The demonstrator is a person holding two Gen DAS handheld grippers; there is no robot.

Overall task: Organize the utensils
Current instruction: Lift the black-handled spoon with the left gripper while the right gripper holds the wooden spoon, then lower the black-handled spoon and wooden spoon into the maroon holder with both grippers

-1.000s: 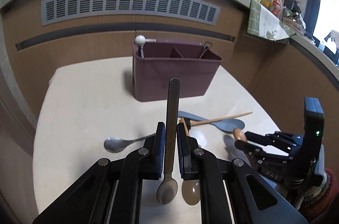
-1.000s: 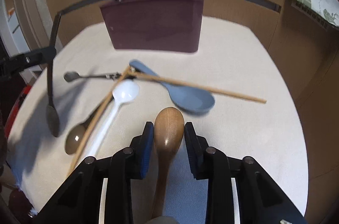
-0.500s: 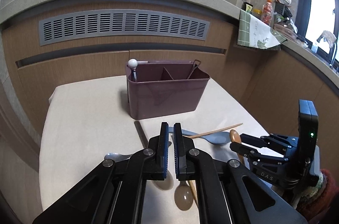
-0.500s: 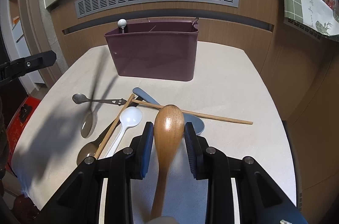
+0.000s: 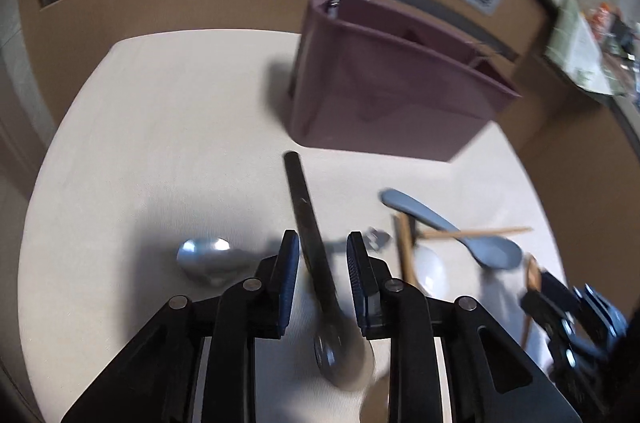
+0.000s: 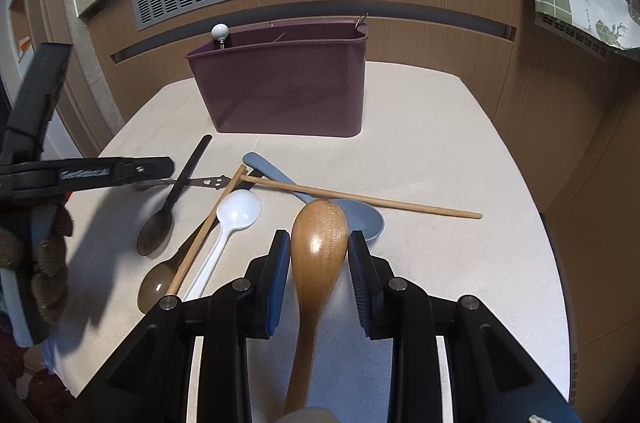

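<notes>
While its jaws are standing apart, the left gripper point(image 5: 322, 265) is straddling the dark spoon point(image 5: 316, 259) lying loose on the table point(image 5: 160, 127), just short of the maroon caddy point(image 5: 384, 103). The right gripper point(image 6: 319, 265) is clamping the wooden spoon point(image 6: 319, 243) above the scattered utensils. Judged step: regrasping; next, closing on the handle and carrying it to a compartment.

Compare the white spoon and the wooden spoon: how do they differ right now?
The white spoon lies free on the table; the wooden spoon sits between the right gripper pads. White is glossy plastic with a thin handle; wooden is brown and bulkier. A chopstick lies alongside the white one. Both bowls point toward the maroon caddy.
</notes>
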